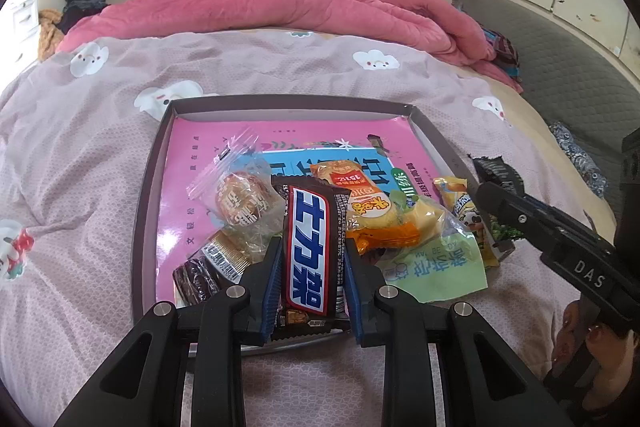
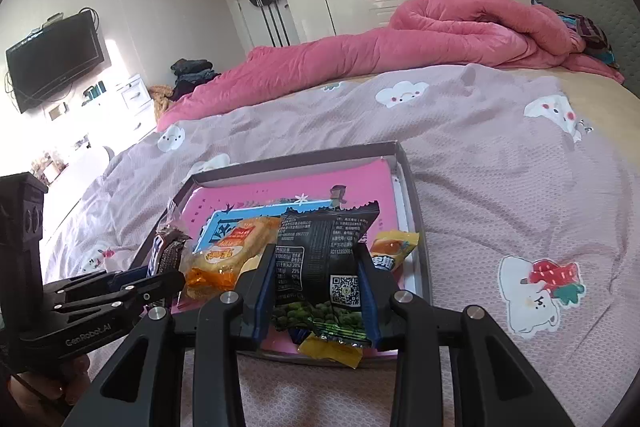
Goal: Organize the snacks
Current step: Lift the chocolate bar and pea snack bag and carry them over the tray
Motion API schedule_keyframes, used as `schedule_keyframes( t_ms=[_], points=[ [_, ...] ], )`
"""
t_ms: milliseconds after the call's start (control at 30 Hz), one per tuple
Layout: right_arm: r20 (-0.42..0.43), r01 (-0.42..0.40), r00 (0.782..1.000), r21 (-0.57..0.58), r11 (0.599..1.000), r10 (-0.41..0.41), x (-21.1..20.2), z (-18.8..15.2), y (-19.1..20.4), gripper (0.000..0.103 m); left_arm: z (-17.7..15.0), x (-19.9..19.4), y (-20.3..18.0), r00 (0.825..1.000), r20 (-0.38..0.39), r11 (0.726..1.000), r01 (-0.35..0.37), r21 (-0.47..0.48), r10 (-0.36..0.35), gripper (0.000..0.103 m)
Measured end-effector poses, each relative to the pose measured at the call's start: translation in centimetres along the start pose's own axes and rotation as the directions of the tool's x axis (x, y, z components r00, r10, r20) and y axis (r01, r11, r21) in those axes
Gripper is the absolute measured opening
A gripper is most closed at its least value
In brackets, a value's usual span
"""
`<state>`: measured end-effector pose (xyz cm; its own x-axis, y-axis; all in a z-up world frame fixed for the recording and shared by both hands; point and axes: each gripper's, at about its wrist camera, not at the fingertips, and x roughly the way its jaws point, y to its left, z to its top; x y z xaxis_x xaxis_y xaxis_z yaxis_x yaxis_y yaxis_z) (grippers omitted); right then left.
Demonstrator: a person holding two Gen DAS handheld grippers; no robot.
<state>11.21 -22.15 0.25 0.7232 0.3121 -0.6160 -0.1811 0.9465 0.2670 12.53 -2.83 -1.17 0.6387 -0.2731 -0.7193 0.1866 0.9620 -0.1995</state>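
While over the tray (image 1: pixel 149 187) | left gripper (image 1: pixel 310 269) jaws clamp chocolate bar (image 1: pixel 310 247) | right gripper (image 2: pixel 316 287) jaws clamp pea packet (image 2: pixel 324 259)

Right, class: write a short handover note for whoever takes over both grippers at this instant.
Left gripper: shut on the chocolate bar, over the tray's near edge.
Right gripper: shut on the black pea packet, also over the tray.
Tray sits on the bed; an orange cake pack, clear-wrapped pastry and other snacks lie inside.
Done: several snacks in the tray.
Left: place both held snacks.
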Motion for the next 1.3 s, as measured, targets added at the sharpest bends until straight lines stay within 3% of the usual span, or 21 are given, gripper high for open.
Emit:
schedule_keyframes(
  t_ms=[1300],
  points=[
    [-0.098,-0.041,0.995,-0.031,0.999,0.037,2.6,-1.3,1.2,0.038,0.1,0.1,0.1,1.0,-0.004,1.0,0.002,0.001,-0.002,0.029]
  ],
)
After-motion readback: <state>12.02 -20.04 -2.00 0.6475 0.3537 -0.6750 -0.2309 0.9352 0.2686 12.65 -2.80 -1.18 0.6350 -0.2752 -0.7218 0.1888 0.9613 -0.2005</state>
